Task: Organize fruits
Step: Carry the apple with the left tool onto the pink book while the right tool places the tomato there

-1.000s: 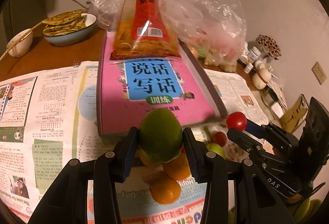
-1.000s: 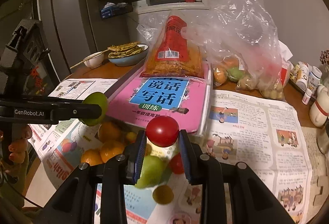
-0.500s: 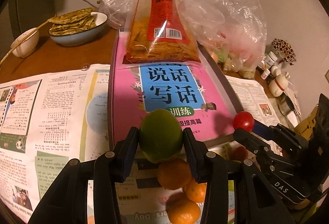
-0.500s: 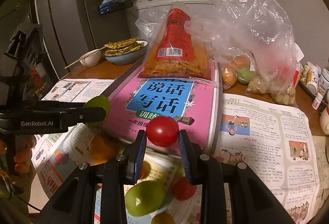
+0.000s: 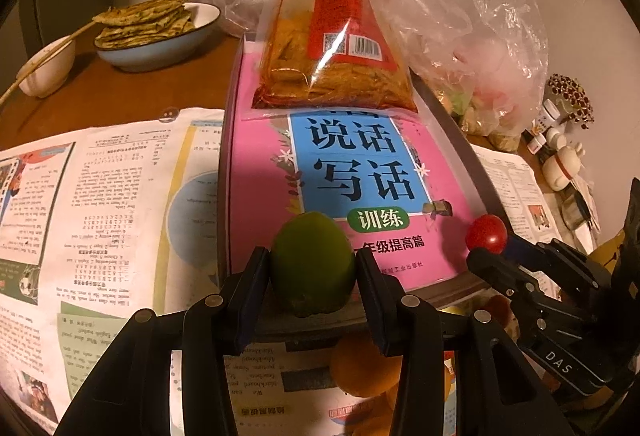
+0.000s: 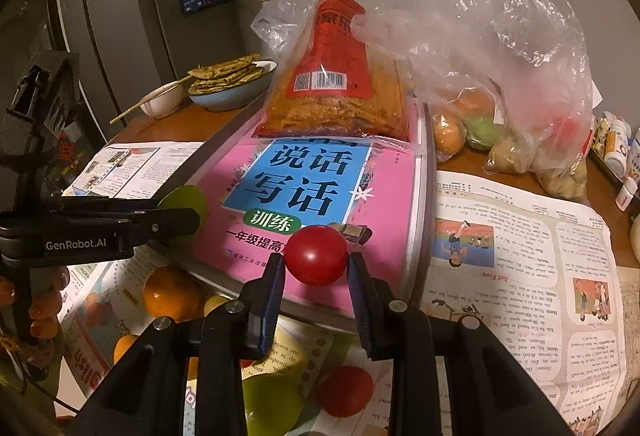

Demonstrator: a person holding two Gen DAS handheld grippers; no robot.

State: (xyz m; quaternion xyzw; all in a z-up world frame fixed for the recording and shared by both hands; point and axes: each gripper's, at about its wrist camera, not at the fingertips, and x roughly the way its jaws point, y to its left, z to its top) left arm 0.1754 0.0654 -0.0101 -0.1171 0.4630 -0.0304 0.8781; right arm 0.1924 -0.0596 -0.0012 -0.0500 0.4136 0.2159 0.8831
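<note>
My left gripper (image 5: 312, 268) is shut on a green fruit (image 5: 312, 260), held in the air at the near edge of a pink book (image 5: 352, 172). It shows in the right wrist view (image 6: 184, 210) at the left. My right gripper (image 6: 316, 262) is shut on a small red tomato (image 6: 317, 255), held over the book's near edge (image 6: 320, 196); it shows in the left wrist view (image 5: 486, 234). Below on the newspaper lie oranges (image 6: 170, 294), a green fruit (image 6: 272, 406) and a red tomato (image 6: 346, 390).
A packet of dried food (image 5: 332, 48) lies on the book's far end. Clear plastic bags with fruit (image 6: 500, 76) stand at the back right. A bowl of flatbreads (image 5: 156, 32) and a small bowl with chopsticks (image 5: 48, 64) are back left. Small bottles (image 6: 616, 148) stand far right.
Both grippers have moved forward with their fruits, from over the loose fruit pile to the book's near edge. The loose fruits now lie lower in both views.
</note>
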